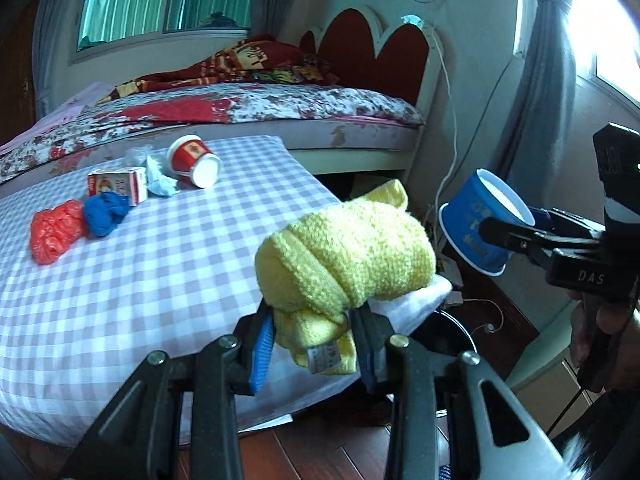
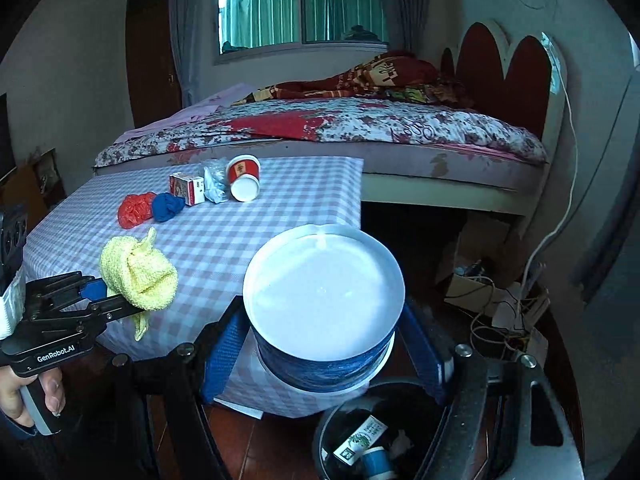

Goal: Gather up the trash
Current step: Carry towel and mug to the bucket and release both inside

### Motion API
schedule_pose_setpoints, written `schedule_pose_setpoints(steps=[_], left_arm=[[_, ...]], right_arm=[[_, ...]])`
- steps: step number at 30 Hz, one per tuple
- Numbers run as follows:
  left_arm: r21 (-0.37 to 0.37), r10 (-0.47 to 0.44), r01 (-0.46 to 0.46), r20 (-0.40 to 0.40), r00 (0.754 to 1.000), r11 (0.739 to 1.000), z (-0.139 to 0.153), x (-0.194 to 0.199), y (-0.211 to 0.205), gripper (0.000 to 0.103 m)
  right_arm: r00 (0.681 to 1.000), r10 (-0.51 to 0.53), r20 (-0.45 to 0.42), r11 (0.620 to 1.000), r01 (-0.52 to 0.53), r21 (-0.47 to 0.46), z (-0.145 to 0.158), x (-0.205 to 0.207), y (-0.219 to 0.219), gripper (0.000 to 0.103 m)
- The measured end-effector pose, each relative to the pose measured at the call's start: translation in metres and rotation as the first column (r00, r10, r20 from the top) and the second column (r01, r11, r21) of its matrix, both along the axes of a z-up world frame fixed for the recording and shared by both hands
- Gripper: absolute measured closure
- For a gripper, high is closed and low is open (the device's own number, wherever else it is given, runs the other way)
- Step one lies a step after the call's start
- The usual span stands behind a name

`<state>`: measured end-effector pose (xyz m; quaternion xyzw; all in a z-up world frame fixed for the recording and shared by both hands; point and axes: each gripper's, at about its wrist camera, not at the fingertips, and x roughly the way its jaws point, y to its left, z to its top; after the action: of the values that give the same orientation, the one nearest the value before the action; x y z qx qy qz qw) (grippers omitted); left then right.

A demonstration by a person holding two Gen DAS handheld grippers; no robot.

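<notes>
Surface: a table (image 2: 280, 216) covered by a lilac-and-white checked cloth is set against a bed (image 2: 360, 128) with a flowered quilt.
Room: a curtained window (image 2: 300, 8), a scalloped red headboard (image 2: 500, 76) and a reddish wooden floor (image 1: 320, 456) are seen.
Left gripper (image 1: 316, 344): closed tight on a fuzzy yellow knitted cloth (image 1: 344, 256), bunched and held above the table's near edge.
Right gripper (image 2: 324, 352): clamped on a round blue paper bowl (image 2: 324, 304) with a white inside, held over a black bin (image 2: 332, 424).
Left on the table: a crumpled red bag (image 1: 54, 230), a blue wad (image 1: 105, 213), a small carton (image 1: 118, 185), pale crinkled plastic (image 1: 160, 182) and a tipped red cup (image 1: 194, 162) are grouped at the far side.
Bin contents: a printed packet (image 2: 360, 440) and a small blue cup (image 2: 378, 462) are made out.
Hard to make out: the bin is partly covered by the right gripper's frame; print on the carton cannot be read.
</notes>
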<state>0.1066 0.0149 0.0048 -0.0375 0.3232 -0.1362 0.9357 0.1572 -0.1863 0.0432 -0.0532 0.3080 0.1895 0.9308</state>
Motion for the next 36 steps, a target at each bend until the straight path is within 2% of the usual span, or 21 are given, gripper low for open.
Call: schedule_pose_setpoints(steps=[10, 19, 26, 36], left_arm=[[-0.019, -0.154, 0.153, -0.067, 0.986, 0.988, -0.025, -0.016, -0.08, 0.066], [-0.017, -0.228, 0.228, -0.154, 0.961, 0.973, -0.059, -0.018, -0.131, 0.066], [-0.043, -0.214, 0.209, -0.234, 0.949, 0.977, -0.086, -0.005, -0.138, 0.066], [-0.042, -0.209, 0.206, -0.307, 0.929, 0.978, -0.114, 0.009, -0.151, 0.066]], right_arm=[[0.992, -0.104, -0.067, 0.994, 0.102, -0.033, -0.035, -0.03, -0.069, 0.027], [0.975, -0.156, -0.158, 0.987, 0.149, -0.058, -0.073, -0.038, -0.11, 0.027], [0.956, -0.173, -0.237, 0.984, 0.156, -0.089, -0.106, -0.028, -0.123, 0.026], [0.94, -0.109, -0.323, 0.988, 0.067, -0.14, -0.147, -0.016, -0.115, 0.026]])
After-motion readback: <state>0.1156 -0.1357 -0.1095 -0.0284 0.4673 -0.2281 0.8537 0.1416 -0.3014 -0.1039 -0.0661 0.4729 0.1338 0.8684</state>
